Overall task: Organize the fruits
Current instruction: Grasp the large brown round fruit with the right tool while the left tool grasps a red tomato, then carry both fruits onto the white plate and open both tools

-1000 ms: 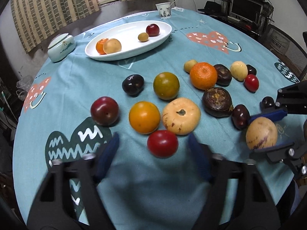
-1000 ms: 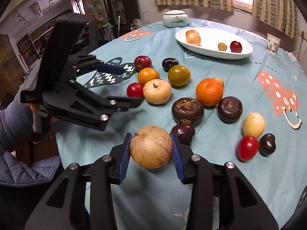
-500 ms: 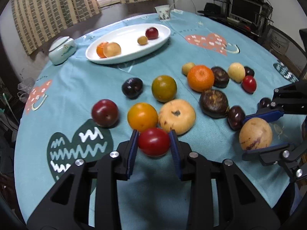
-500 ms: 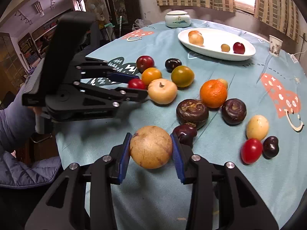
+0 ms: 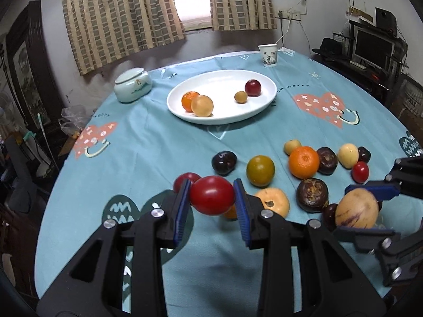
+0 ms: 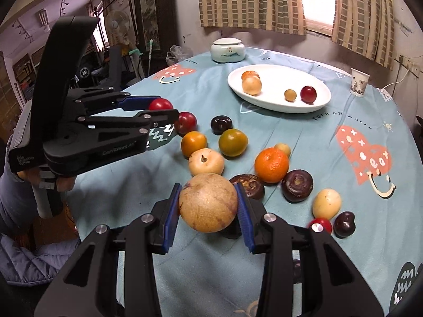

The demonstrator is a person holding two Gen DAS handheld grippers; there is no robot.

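Both grippers have risen off the cloth since the earlier frames. At lower centre of the left view, the left gripper (image 5: 212,195), jaws just closed, clamps a red tomato (image 5: 212,195); at lower right, the right gripper (image 5: 366,208) pinches a tan round fruit (image 5: 356,208). Four fruits lie on the white plate (image 5: 267,103) at upper centre; about a dozen loose fruits wait on the tablecloth (image 5: 148,148).
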